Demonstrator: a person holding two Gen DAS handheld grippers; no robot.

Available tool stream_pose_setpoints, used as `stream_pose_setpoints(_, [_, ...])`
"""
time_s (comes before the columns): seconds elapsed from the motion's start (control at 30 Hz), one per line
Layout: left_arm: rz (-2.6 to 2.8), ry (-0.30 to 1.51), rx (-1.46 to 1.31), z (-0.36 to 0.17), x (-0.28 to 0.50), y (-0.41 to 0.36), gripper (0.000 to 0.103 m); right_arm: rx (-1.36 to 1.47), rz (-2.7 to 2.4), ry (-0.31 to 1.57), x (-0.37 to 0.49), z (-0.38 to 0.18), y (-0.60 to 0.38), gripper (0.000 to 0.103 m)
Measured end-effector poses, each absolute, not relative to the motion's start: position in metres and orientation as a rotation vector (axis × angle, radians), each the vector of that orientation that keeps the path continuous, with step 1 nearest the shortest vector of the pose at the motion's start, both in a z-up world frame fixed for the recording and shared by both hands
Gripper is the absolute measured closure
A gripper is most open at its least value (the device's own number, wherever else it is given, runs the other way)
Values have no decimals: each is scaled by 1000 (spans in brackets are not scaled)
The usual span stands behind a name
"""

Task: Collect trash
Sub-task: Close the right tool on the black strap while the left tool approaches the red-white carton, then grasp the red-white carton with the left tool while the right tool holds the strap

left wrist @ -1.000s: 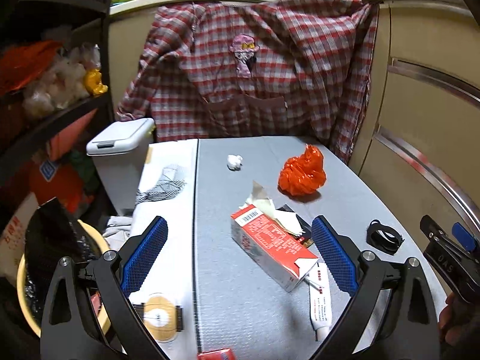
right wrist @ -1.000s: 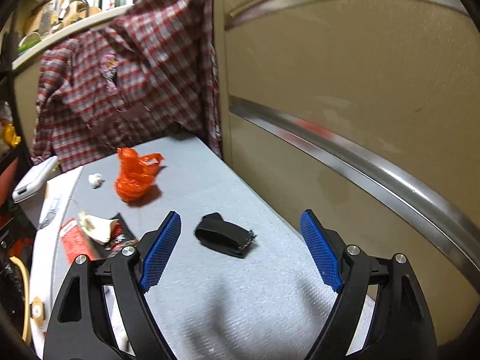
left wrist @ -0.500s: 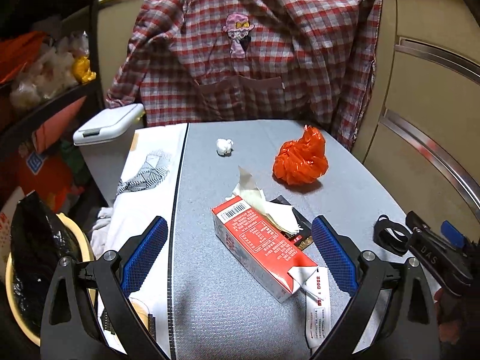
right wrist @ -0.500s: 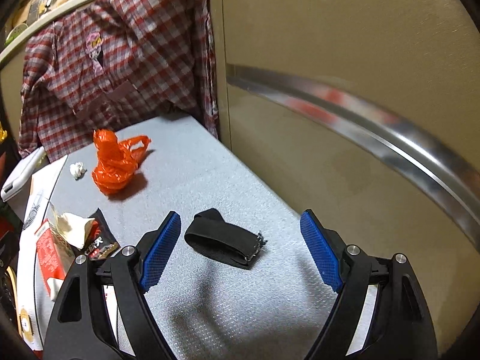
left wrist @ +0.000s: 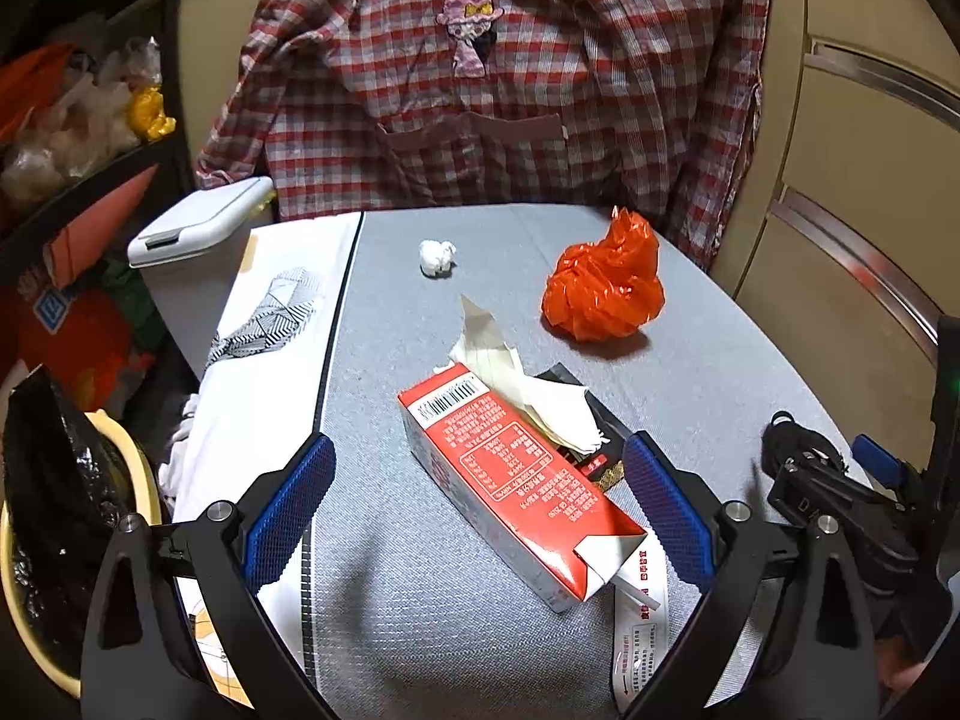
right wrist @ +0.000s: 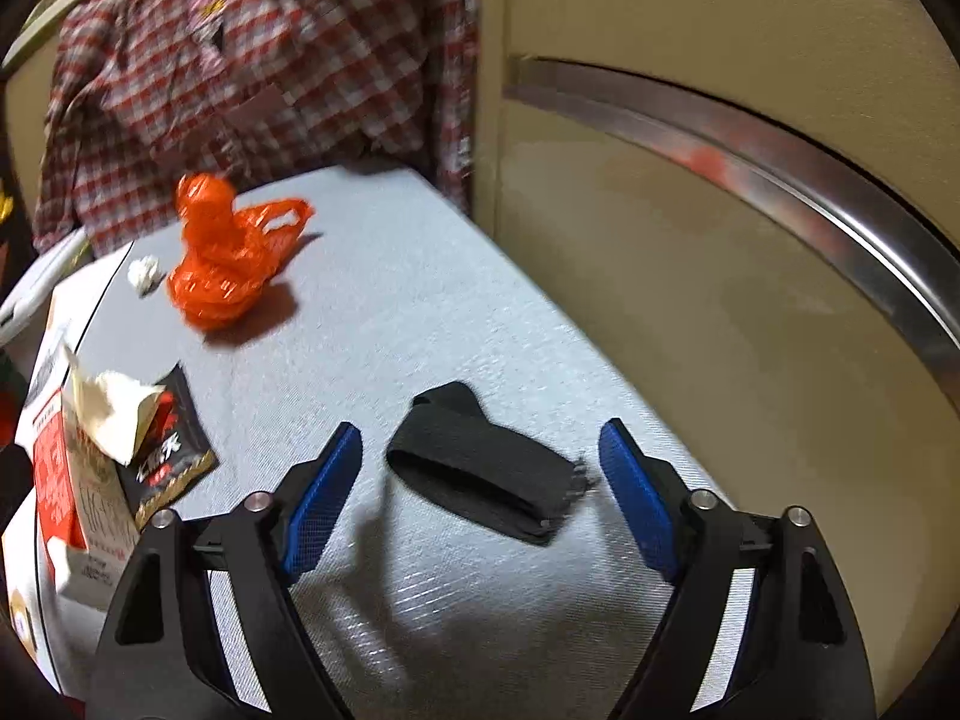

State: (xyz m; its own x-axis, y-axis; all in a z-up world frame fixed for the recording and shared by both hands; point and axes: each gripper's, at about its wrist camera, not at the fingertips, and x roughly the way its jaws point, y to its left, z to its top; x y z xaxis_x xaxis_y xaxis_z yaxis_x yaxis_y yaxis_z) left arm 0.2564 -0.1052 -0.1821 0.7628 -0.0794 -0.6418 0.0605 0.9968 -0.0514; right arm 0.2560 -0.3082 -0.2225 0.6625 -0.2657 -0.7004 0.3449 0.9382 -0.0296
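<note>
A red and white carton lies on the grey table between the open fingers of my left gripper. Crumpled cream paper and a black wrapper lie against it. An orange plastic bag and a small white paper ball lie farther back. A black strap lies between the open fingers of my right gripper. The orange bag and the carton also show in the right wrist view.
A grey lidded bin stands left of the table beside white paper with a striped print. A yellow basin with a black bag sits at lower left. A plaid shirt hangs behind. A beige cabinet borders the right.
Both grippers have moved forward and lower over the table: the carton now lies between my left fingers and the black strap between my right fingers. Both stay open.
</note>
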Motion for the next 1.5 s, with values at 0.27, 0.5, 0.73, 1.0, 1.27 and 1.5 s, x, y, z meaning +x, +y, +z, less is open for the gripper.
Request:
stream_pose_setpoints(0.27, [-83, 738, -30, -190, 261, -107, 10, 18, -215, 795, 259, -219, -281, 103])
stream_pose_setpoints(0.5, [-85, 761, -54, -194, 265, -105, 10, 35, -173, 760, 256, -206, -275, 103])
stream_pose_setpoints(0.73, [-91, 789, -72, -199, 269, -107, 9, 41, -135, 737, 255, -197, -270, 103])
stream_pose_setpoints(1.0, [-97, 808, -73, -205, 272, -111, 9, 49, -122, 732, 252, -194, -268, 103])
stream_pose_setpoints(1.27, [-155, 811, -100, -204, 270, -113, 55, 62, -130, 724, 249, -192, -271, 103])
stream_pose_setpoints(1.5, [-176, 781, -124, -193, 265, -105, 64, 66, -132, 716, 245, -189, -273, 103])
